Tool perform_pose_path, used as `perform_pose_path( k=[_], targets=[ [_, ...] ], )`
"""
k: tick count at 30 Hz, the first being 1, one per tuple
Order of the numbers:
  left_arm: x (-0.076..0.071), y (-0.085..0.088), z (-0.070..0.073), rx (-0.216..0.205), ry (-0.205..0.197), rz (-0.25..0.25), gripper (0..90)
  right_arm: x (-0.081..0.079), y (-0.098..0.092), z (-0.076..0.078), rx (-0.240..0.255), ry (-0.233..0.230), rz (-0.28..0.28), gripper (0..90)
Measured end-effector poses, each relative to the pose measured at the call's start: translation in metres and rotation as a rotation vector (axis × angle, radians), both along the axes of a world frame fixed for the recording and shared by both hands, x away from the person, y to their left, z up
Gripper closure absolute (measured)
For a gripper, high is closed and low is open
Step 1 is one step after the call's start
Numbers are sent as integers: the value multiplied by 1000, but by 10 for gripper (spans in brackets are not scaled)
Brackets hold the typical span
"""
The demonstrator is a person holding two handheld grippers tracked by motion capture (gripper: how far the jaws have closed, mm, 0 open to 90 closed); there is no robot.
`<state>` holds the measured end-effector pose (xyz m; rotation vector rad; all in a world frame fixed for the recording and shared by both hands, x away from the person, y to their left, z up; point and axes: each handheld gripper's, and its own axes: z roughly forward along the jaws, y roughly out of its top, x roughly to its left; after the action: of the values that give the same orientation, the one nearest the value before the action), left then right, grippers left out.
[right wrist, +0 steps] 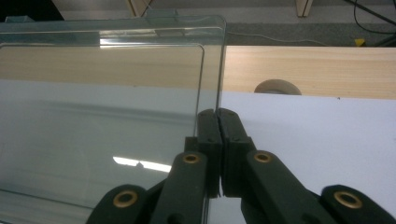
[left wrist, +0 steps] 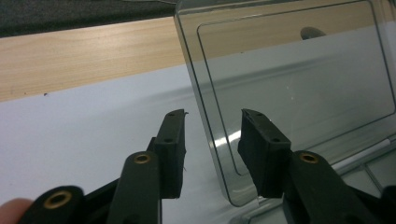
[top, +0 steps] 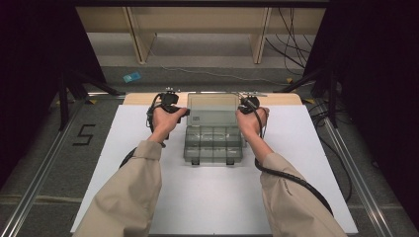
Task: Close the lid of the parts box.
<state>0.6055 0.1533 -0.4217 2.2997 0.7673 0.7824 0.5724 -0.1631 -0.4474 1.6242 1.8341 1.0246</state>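
White table mat (top: 212, 197) fills the lower middle of the high view, with a strip of bare wooden tabletop (top: 286, 98) along its far edge. Clear plastic compartment organizer box (top: 213, 143) sits at frame centre on the mat, its two front latches toward the person. Its transparent smoky lid (top: 213, 108) is swung up and stands nearly upright just above centre, probably kept raised so the compartments stay reachable or so it can be steered on its hinge. Forearms in beige sleeves (top: 128, 197) enter from the bottom corners, one hand on each side of the lid, so it looks like a two-sided hold to keep the thin panel from flexing or dropping. Right gripper (right wrist: 218, 114), centre of the right gripper view, has its jaws pressed together on the lid's right edge, the edge running down between the pads, so it is pinching the lid and bearing it. In the high view it sits right of the lid (top: 248, 103). Left gripper (left wrist: 212, 126), low centre of the left gripper view, is partly open with a clear gap. The lid's left edge stands in that gap near the right-hand pad, and neither pad looks to be pressing it yet. Seen from above it is left of the lid (top: 170, 101). Compartments look empty, hard to be sure.
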Motion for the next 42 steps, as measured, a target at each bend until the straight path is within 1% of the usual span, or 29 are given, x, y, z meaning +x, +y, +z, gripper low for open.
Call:
perform_pose_path(
  k=[2,3,4,7,8,9,11,13,14,16,17,18,19,20,21,22,24,26,29,31,33,35,36,37,38,39,40,41,42],
  targets=[
    [2,-2,-4,-1,2,6,627,-1,0,0,-10,-17,3,895],
    [4,-3,-5,1,6,1,635,-1,1,1,-4,-11,-2,895],
    [5,-4,-6,5,10,8,645,-1,0,1,-15,-21,6,895],
    [7,-6,-8,4,10,18,674,-3,1,2,2,-13,2,895],
    [8,-6,-8,14,9,19,682,-4,1,2,3,-18,3,895],
    [8,-7,-8,12,12,22,696,-3,0,2,-5,-32,9,895],
    [9,-8,-9,11,21,28,711,-4,-1,2,-6,-38,13,895],
    [9,-8,-9,29,16,36,735,-5,-1,2,-9,-36,16,895],
    [9,-8,-10,17,13,41,748,-5,-1,3,-9,-38,17,895],
    [9,-9,-11,18,14,48,767,-6,-2,3,-17,-45,27,895],
    [9,-10,-10,24,15,51,782,-8,-1,5,-13,-29,15,895],
    [8,-11,-9,28,6,60,793,-7,-1,4,-14,-47,21,895],
    [7,-11,-8,40,4,71,810,-7,-1,4,-14,-43,21,895],
    [6,-12,-8,36,3,76,836,-7,-1,4,-10,-45,21,895],
    [6,-12,-7,38,2,77,855,-9,-1,4,5,-31,13,895],
    [5,-11,-7,41,-1,72,864,-9,-1,4,4,-38,10,895],
    [4,-9,-6,39,-9,80,874,-9,-2,3,-12,-50,19,895],
    [3,-8,-5,38,-13,72,881,-9,-3,3,-9,-53,17,894],
    [1,-7,-4,34,-19,80,886,-10,-3,4,-6,-51,23,893],
    [-1,-6,-2,37,-22,70,887,-9,-3,4,-7,-56,27,890],
    [-2,-7,-2,24,-33,77,887,-9,-4,4,3,-47,27,885],
    [-4,-5,-1,32,-30,69,887,-9,-5,4,16,-43,34,875],
    [-5,-5,0,31,-33,67,887,-9,-6,4,21,-44,34,862],
    [-5,-5,0,32,-36,68,887,-10,-5,5,33,-28,29,849],
    [-6,-5,0,30,-37,70,888,-10,-6,6,36,-24,36,831],
    [-7,-6,1,27,-37,72,887,-9,-6,5,33,-32,32,815],
    [-8,-6,1,25,-39,72,887,-9,-7,6,36,-39,47,798],
    [-8,-7,1,16,-43,76,887,-7,-8,7,24,-49,45,780],
    [-9,-7,1,6,-44,81,887,-7,-9,9,46,-41,51,760]
  ],
)
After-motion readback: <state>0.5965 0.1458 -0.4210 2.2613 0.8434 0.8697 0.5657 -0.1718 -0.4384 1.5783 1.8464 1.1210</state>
